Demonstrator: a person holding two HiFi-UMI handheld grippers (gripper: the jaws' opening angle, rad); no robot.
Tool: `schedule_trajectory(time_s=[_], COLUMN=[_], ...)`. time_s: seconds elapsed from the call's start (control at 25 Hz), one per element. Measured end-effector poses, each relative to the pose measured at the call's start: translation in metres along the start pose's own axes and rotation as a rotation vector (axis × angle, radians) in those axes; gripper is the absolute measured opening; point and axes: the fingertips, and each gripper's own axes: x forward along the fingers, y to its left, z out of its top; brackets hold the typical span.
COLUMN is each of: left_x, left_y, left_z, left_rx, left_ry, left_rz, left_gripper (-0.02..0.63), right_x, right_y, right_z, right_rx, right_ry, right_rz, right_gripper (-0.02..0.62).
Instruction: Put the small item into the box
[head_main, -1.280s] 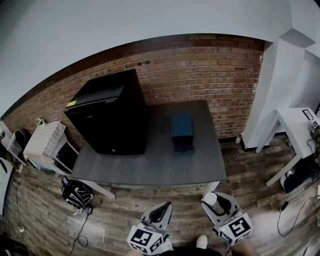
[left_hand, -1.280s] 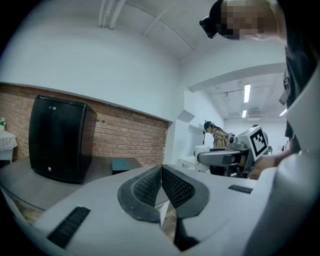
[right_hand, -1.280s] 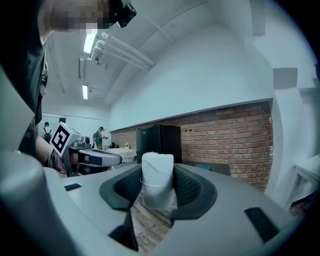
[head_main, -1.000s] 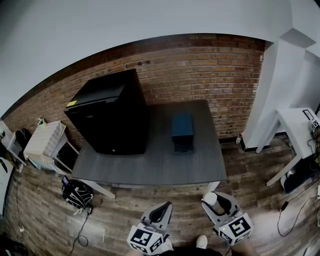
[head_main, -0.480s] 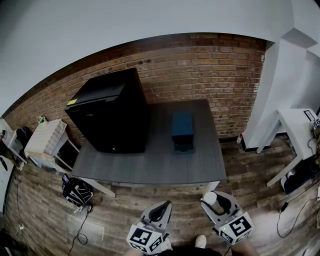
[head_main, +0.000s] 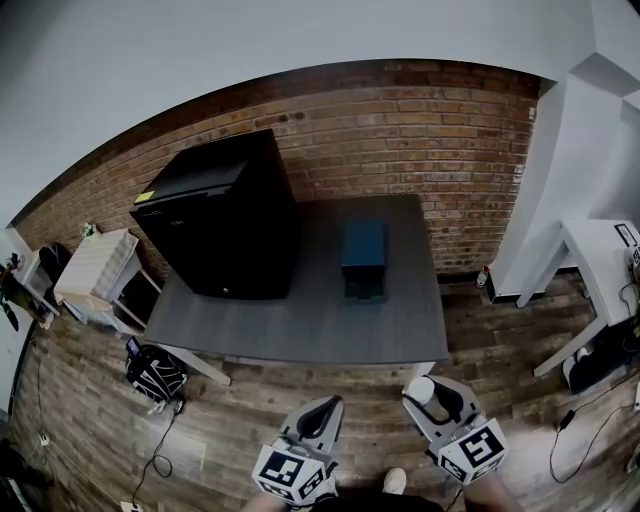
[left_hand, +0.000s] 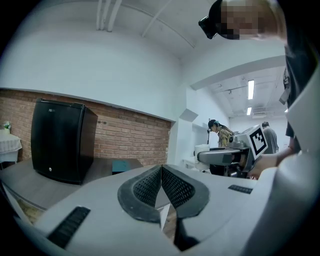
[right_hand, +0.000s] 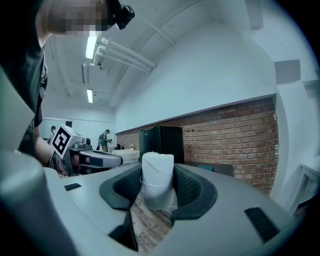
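My right gripper (head_main: 430, 393) is shut on a small white roll (right_hand: 157, 176) wrapped in clear film, which stands upright between the jaws; the roll (head_main: 421, 392) shows as a white knob in the head view. My left gripper (head_main: 323, 408) is beside it, its jaws closed tip to tip (left_hand: 161, 186) on nothing. Both hang over the wooden floor, short of the near edge of the grey table (head_main: 300, 325). A teal box (head_main: 363, 250) lies right of the table's middle, far ahead of both grippers. It also shows small in the left gripper view (left_hand: 125, 165).
A tall black cabinet (head_main: 225, 215) stands on the table's left half against the brick wall (head_main: 400, 130). A white side table (head_main: 600, 250) stands at right and a white stand (head_main: 95, 275) at left, with a backpack (head_main: 155, 375) on the floor. People stand in the far background.
The head view has shifted slightly, so the table sits a little higher in the picture. Both grippers keep their places and the right one still holds the roll.
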Motion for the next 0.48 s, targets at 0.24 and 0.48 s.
schedule_trajectory(time_s=[0.24,0.48], left_x=[0.016,0.028], left_y=[-0.014,-0.025], left_z=[0.001,0.004], left_rx=[0.002,-0.003], left_ry=[-0.006,-0.018], left_rz=[0.043,0.089], left_gripper=[0.034,0.034], right_x=[-0.008,-0.014], right_y=[-0.02,-0.037], right_z=[-0.003,-0.004], right_rx=[0.01,0.013], right_ry=[-0.002,-0.006], right_rz=[0.043,0.082], right_gripper=[0.196,0.196])
